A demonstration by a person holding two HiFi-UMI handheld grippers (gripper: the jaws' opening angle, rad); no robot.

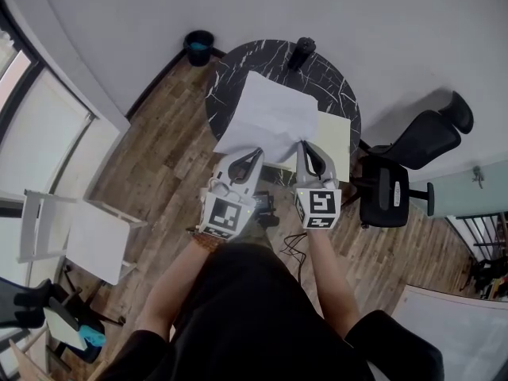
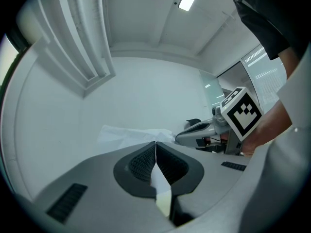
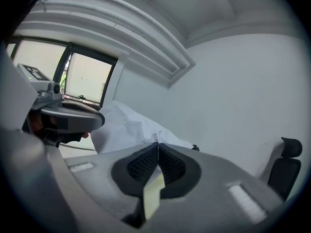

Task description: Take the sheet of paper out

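- Sheet of paper [image 1: 270,113], white and creased, spreads across the middle of the round black marbled worktop [image 1: 238,66] and reaches its near edge.
- We hold the left tongs [image 1: 251,155] pressed together on the sheet's near left corner; in the left gripper view, paper is pinched between the ribbed pads [image 2: 138,161].
- Our right tongs [image 1: 309,149] clamp the near right corner the same way.
- We see a pale yellow sheet [image 1: 335,133] by the worktop's right edge, just beside the paper, and a dark cup [image 1: 302,51] at the far edge.
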